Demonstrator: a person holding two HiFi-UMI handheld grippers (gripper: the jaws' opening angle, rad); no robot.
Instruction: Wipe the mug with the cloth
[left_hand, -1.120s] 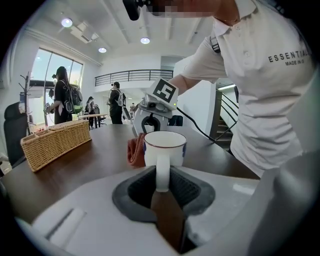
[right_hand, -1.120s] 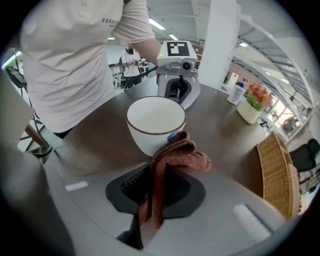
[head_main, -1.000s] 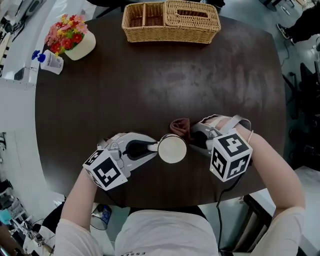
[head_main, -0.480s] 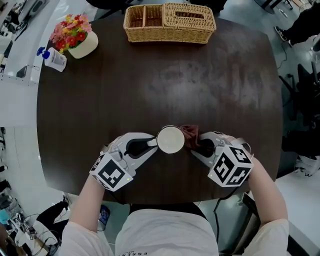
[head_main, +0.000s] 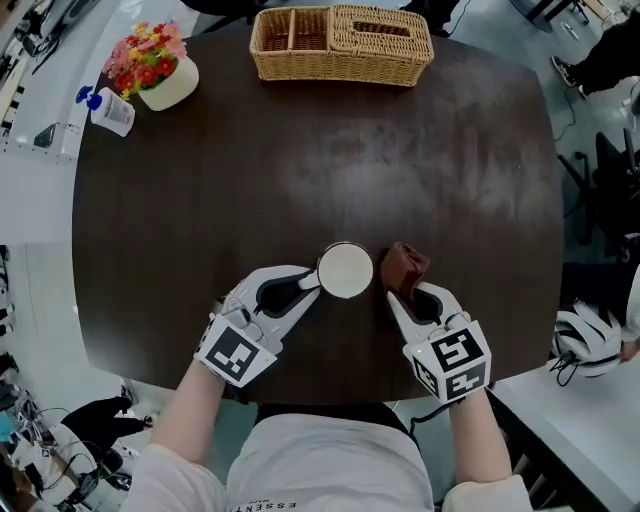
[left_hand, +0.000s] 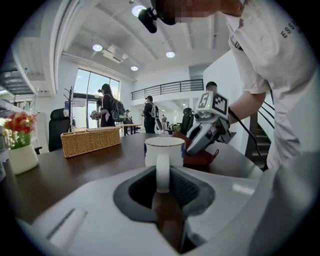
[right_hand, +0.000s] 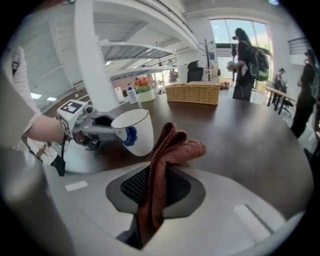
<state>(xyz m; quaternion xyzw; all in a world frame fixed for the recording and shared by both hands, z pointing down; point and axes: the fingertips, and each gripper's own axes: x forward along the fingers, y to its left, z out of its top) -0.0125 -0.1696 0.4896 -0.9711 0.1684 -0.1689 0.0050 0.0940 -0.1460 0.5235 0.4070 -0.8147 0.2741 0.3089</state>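
L hand-held gripper (head_main: 310, 284) (left_hand: 162, 176): jaws closed on the mug handle, pads either side of the white loop; nothing else in it.
R hand-held gripper (head_main: 401, 291) (right_hand: 154, 192): jaws pinched on the cloth; one bunch stands up out of the gap, free end flops fwd.
Mug (head_main: 346, 270) (left_hand: 164, 149) (right_hand: 134, 131): white, upright, mouth open to the head view; near the front edge of the surface (head_main: 300, 170), between the 2 grippers.
Cloth (head_main: 405, 265) (left_hand: 201, 157) (right_hand: 168, 154): rust-brown, just beside the mug on its right; thin gap in head view, so apart.
Hidden: mug handle covered by L jaws in head view. Blue mark on the mug wall shows only in R gripper view, half behind the L jaw, can't read it. Cloth's lower end is lost betw. the R jaws.
Unclear: mug base probably on the surface, but no view shows the contact.
L arm pose: forearm in from bottom left, gripper angled up-right at the mug, marker cube by the wrist.
R arm pose: forearm in from below, gripper pointing up and a bit left, cube nearest the body.
Counts: 2 grippers, 1 mug, 1 cloth; at the far edge 1 wicker basket (head_main: 340, 42), 1 flower pot (head_main: 150, 72), 1 small bottle (head_main: 108, 110).
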